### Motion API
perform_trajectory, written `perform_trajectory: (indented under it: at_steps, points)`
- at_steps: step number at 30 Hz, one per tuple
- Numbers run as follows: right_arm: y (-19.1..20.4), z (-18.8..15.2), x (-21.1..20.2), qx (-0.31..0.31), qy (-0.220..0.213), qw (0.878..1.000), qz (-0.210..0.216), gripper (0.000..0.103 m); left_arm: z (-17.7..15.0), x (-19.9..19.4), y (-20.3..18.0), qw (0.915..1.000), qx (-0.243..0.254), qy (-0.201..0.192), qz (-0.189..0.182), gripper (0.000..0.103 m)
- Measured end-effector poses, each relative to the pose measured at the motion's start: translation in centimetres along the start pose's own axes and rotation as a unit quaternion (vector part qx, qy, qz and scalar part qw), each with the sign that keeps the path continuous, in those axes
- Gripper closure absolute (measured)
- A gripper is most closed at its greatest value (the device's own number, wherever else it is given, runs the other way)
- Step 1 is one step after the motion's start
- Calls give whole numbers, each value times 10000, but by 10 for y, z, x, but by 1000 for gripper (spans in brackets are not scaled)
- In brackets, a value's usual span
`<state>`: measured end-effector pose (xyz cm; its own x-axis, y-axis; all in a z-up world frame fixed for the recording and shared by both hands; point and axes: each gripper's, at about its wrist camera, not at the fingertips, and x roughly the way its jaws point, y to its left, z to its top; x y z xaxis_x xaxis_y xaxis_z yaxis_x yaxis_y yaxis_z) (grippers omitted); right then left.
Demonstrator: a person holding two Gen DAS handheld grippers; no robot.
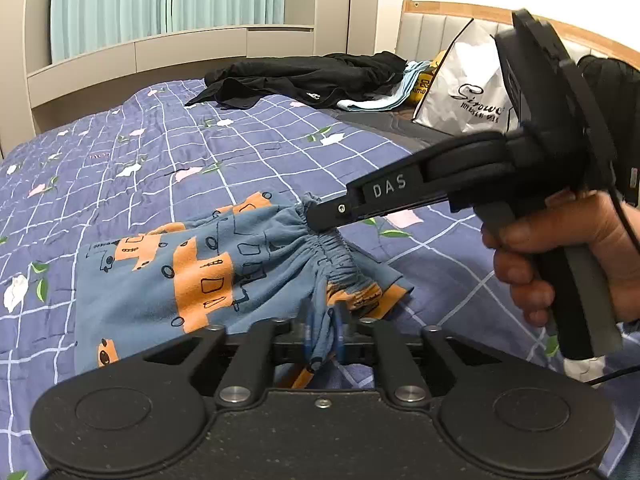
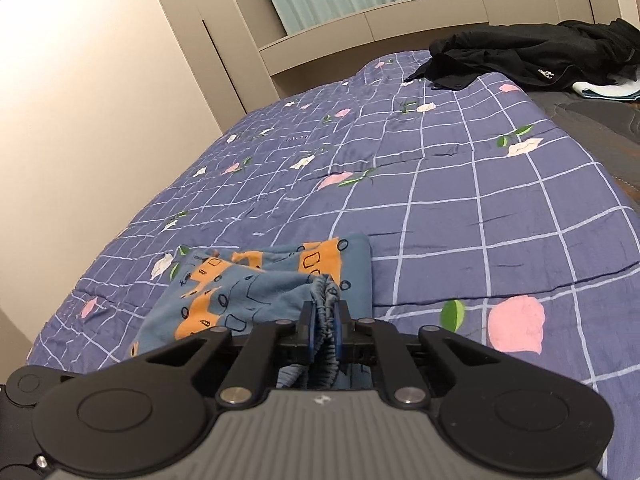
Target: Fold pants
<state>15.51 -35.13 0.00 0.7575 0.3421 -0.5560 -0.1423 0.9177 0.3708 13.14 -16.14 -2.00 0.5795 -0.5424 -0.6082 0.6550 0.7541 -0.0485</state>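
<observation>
Small blue pants with an orange car print lie bunched on the purple checked quilt. In the left wrist view my left gripper is shut on a fold of the pants near the waistband, the cloth pinched between its blue pads. My right gripper, held by a person's hand, comes in from the right and is shut on the gathered elastic waistband. The right wrist view shows the same grip: the right gripper clamps the elastic edge, and the pants trail away to the left over the quilt.
A heap of black clothes lies at the far end of the bed, also seen as black clothes. A white shopping bag leans on the padded headboard. A beige wall runs along the bed's left side.
</observation>
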Motion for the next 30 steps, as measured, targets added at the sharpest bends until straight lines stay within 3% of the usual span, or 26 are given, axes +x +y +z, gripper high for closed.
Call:
perform_trajectory:
  at_steps: [1, 3, 6, 8, 12, 14, 19, 25, 30]
  points:
    - [1, -1, 0, -18, -13, 10000, -21, 90, 1, -2, 2, 10000, -54, -9, 11, 79]
    - [4, -2, -1, -66, -51, 9999, -119, 80, 2, -7, 6, 9998, -183, -40, 34, 59]
    - [5, -4, -5, -61, -115, 9996, -264, 70, 3, -20, 16, 9983, -541, -172, 132, 42]
    - [7, -6, -7, -57, -163, 9989, -432, 46, 3, -29, 26, 9959, -825, -268, 239, 31]
    - [12, -13, -12, -121, -306, 9961, -813, 26, -1, -41, 49, 9843, -1452, -488, 881, 5]
    - [17, -17, -13, -165, -366, 9949, -923, 15, -5, -40, 62, 9749, -1789, -457, 1243, 2]
    - [36, -26, -9, -336, -452, 9917, -1155, 3, -22, -29, 87, 9550, -2414, -173, 1716, 1]
    - [54, -44, -7, -580, -424, 9813, -1787, 0, -47, -28, 93, 9503, -2630, 16, 1668, 1]
    - [54, -67, -14, -462, -445, 9792, -1925, 0, -74, -33, 91, 9505, -2646, -448, 1563, 1]
